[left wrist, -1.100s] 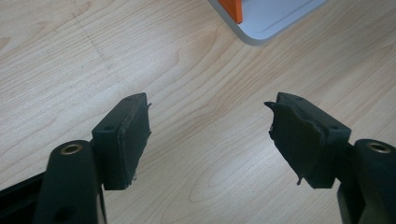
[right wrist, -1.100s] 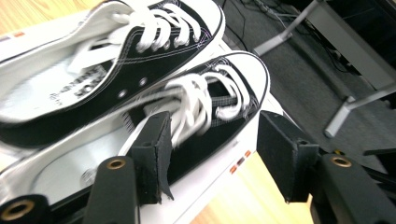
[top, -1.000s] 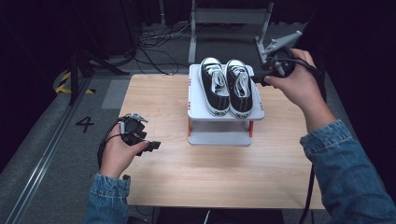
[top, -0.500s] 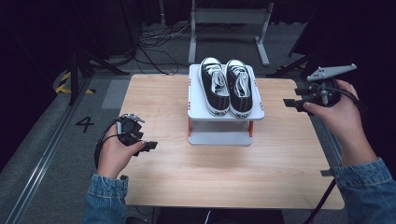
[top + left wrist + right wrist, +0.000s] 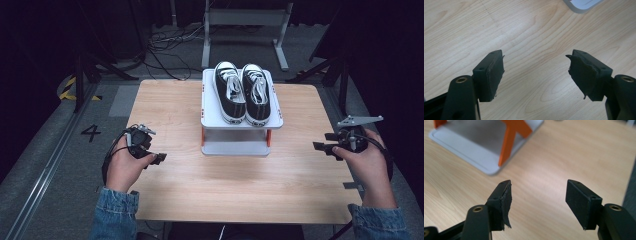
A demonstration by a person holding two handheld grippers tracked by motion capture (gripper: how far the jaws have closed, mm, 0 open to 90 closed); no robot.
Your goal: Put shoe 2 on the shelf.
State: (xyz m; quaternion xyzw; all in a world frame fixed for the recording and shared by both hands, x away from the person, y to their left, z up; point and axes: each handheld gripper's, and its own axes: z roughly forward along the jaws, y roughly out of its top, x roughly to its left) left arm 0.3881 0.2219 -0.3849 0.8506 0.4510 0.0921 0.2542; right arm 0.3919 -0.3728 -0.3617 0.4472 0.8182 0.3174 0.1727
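Black canvas sneakers, one pair, side by side atop white two-tier rack, light wooden tabletop. Left gripper wide, empty; right gripper wide, empty, jaws just opening.

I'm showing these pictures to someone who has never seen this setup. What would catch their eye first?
Most likely the pair of black sneakers with white laces, side by side on top of a small white rack with orange posts at the far middle of the wooden table. Next, the two hand-held grippers flanking it, the left gripper and the right gripper, both with jaws apart and nothing between them.
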